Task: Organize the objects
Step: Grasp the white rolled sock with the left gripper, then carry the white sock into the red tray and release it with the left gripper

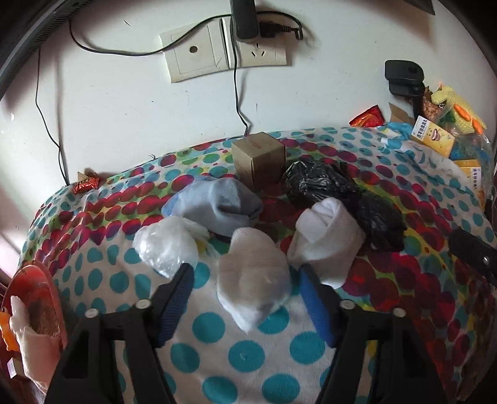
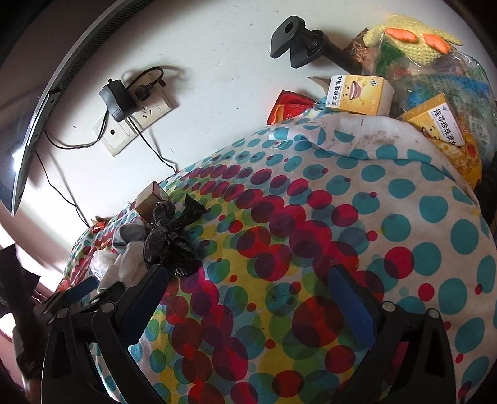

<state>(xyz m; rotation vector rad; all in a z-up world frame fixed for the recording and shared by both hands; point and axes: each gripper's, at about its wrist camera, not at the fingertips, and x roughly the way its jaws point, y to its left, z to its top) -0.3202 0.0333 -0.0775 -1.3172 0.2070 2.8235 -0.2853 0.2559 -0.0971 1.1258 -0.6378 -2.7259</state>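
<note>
So the left gripper (image 1: pixel 245 279) has its jaws spread wide on either side of a rolled white sock (image 1: pixel 253 281) lying on the polka-dot cloth (image 1: pixel 248 351), blue pads (image 1: pixel 316 307) flanking it but not clearly pressing on it, so nothing is actually gripped. Just beyond that sock there's a little pile: a crumpled clear plastic bag (image 1: pixel 166 247) to the left, a grey-blue sock bundle (image 1: pixel 217 205) behind, another white sock roll (image 1: pixel 326 236) to the right, and a scrunched black plastic bag (image 1: pixel 338 199) touching that one. A small brown cardboard box (image 1: pixel 259 160) sits at the back near the wall, below the wall socket (image 1: pixel 226 49) with a black adapter (image 1: pixel 245 20) plugged in. The right gripper (image 2: pixel 248 295) is also wide open and holding nothing, hovering over a bare stretch of the same dotted cloth, with the black bag (image 2: pixel 169 245) and the socks off to its left. Far corner is cluttered: yellow medicine boxes (image 2: pixel 357 94), a red snack wrapper (image 2: pixel 287 105), a knitted yellow toy (image 2: pixel 413 40) and a black clamp mount (image 2: pixel 298 43) against the wall.
</note>
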